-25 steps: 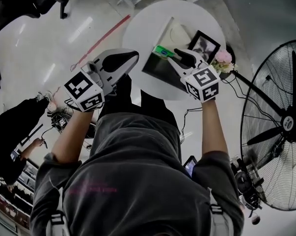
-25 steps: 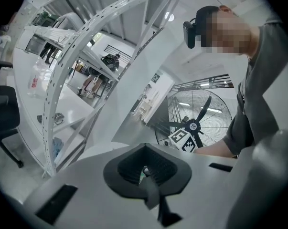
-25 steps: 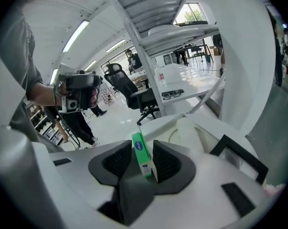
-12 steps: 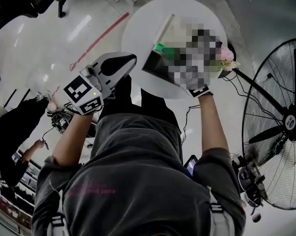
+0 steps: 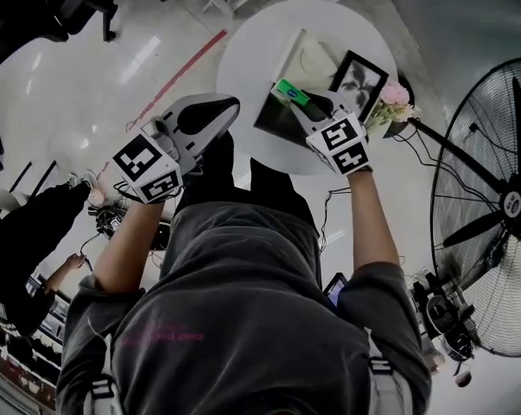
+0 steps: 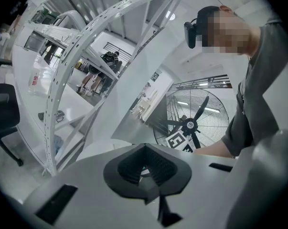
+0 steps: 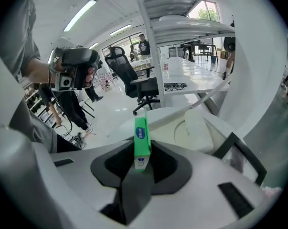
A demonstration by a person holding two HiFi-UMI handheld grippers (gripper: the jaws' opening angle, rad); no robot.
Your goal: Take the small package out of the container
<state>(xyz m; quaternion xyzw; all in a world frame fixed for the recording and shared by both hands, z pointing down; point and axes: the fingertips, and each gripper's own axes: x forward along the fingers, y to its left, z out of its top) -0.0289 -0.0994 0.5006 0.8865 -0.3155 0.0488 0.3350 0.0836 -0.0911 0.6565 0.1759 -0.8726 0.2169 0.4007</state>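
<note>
Closing right gripper (image 7: 143, 167) jaws on package (image 7: 142, 137), upright between them, at container (image 5: 288, 59); left gripper (image 6: 146, 171) jaws together, empty. Next: lift clear.

1. The small green box-shaped package (image 7: 142, 142) looks like smooth printed cardboard, slightly glossy.
2. The round white table (image 5: 243, 59) has a smooth, matt top.
3. The pale floor (image 5: 87, 76) is glossy.
4. The big black fan (image 5: 502, 206) has a metal wire guard.
</note>
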